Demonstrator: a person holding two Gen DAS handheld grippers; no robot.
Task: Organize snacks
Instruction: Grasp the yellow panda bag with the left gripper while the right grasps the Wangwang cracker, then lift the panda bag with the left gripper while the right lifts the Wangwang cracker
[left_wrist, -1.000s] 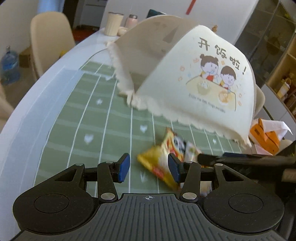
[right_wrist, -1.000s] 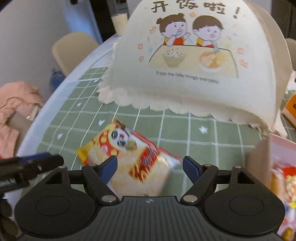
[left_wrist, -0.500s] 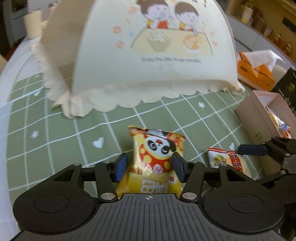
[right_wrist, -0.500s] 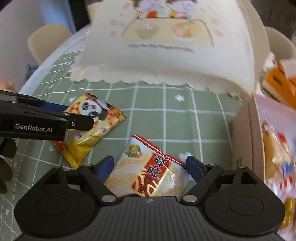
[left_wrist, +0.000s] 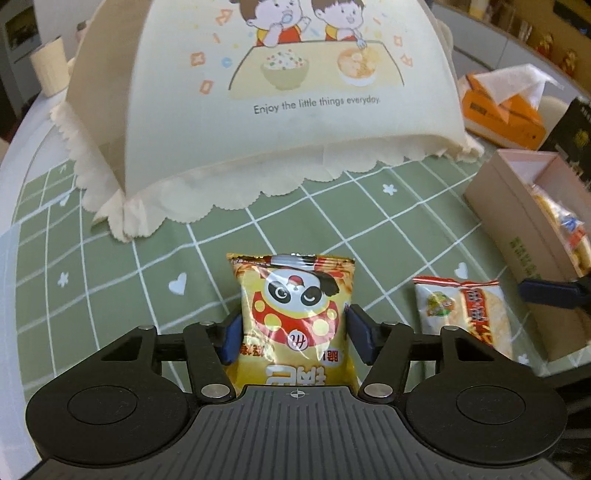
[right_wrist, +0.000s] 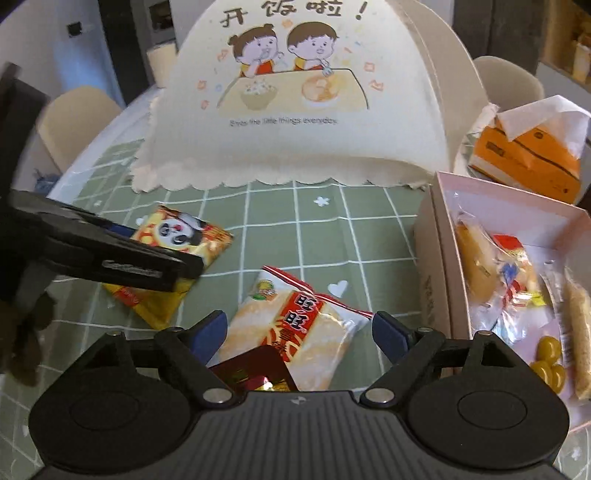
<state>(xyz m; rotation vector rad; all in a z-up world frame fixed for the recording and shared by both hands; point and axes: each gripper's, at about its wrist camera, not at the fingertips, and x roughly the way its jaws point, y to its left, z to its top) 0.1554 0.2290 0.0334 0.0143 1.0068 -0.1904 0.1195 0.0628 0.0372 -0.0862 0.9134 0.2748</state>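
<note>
Hiding the panda bag's (left_wrist: 295, 314) lower end, the left hand-held gripper (left_wrist: 293, 338) has just been widening astride it. The right hand-held gripper (right_wrist: 297, 332) gapes around the cracker pack (right_wrist: 295, 328), box (right_wrist: 436, 266) at 3 o'clock.

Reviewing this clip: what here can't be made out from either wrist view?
- Whatever is under the food cover: fully hidden by its fabric, both views.
- Dark red packet: mostly behind the right gripper body, right wrist view.
- Panda snack bag: bottom cut off by the left gripper body; pad contact unclear.
- Pink box: cropped by the frame edge, left wrist view.
</note>
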